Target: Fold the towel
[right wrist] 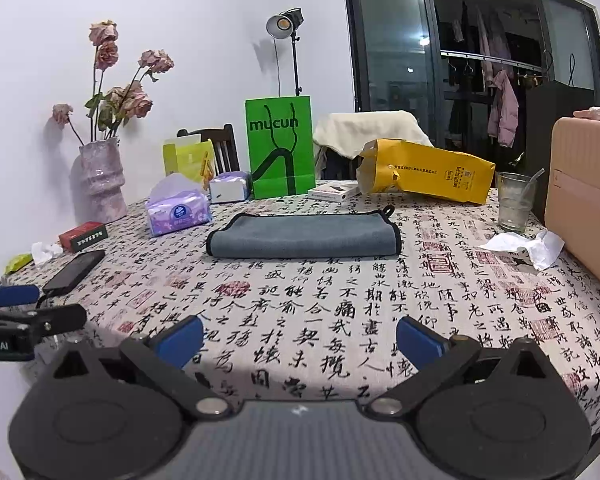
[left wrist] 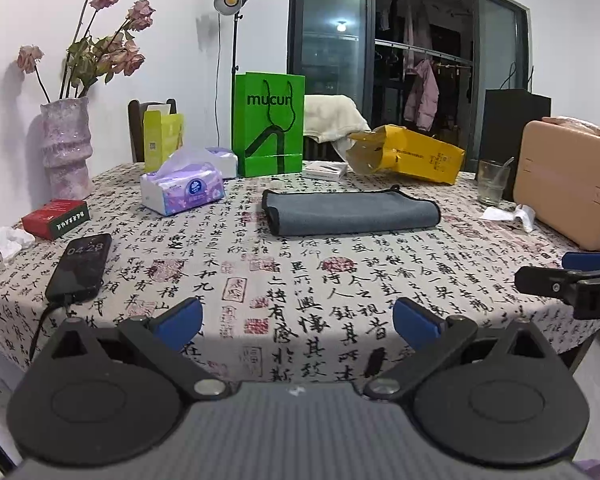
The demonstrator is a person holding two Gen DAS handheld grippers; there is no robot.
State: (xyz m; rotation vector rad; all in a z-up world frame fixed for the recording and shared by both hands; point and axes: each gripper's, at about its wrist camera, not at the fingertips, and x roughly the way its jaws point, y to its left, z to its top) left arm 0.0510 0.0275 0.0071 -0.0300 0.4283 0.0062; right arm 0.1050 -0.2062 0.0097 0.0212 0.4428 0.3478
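A grey towel with black trim (left wrist: pixel 350 212) lies folded flat in the middle of the table, far from both grippers; it also shows in the right wrist view (right wrist: pixel 304 236). My left gripper (left wrist: pixel 298 326) is open and empty, held over the near table edge. My right gripper (right wrist: pixel 300 338) is open and empty, also over the near edge. The right gripper's fingers (left wrist: pixel 540 280) show at the right edge of the left wrist view. The left gripper's fingers (right wrist: pixel 16 296) show at the left edge of the right wrist view.
The table has a calligraphy-print cloth (left wrist: pixel 300 280). On it stand a phone with cable (left wrist: pixel 80 266), red box (left wrist: pixel 56 218), tissue pack (left wrist: pixel 182 188), vase (left wrist: pixel 66 148), green bag (left wrist: pixel 268 120), yellow bag (left wrist: pixel 412 156), glass (left wrist: pixel 492 182), crumpled tissue (right wrist: pixel 528 246) and a peach case (left wrist: pixel 568 184).
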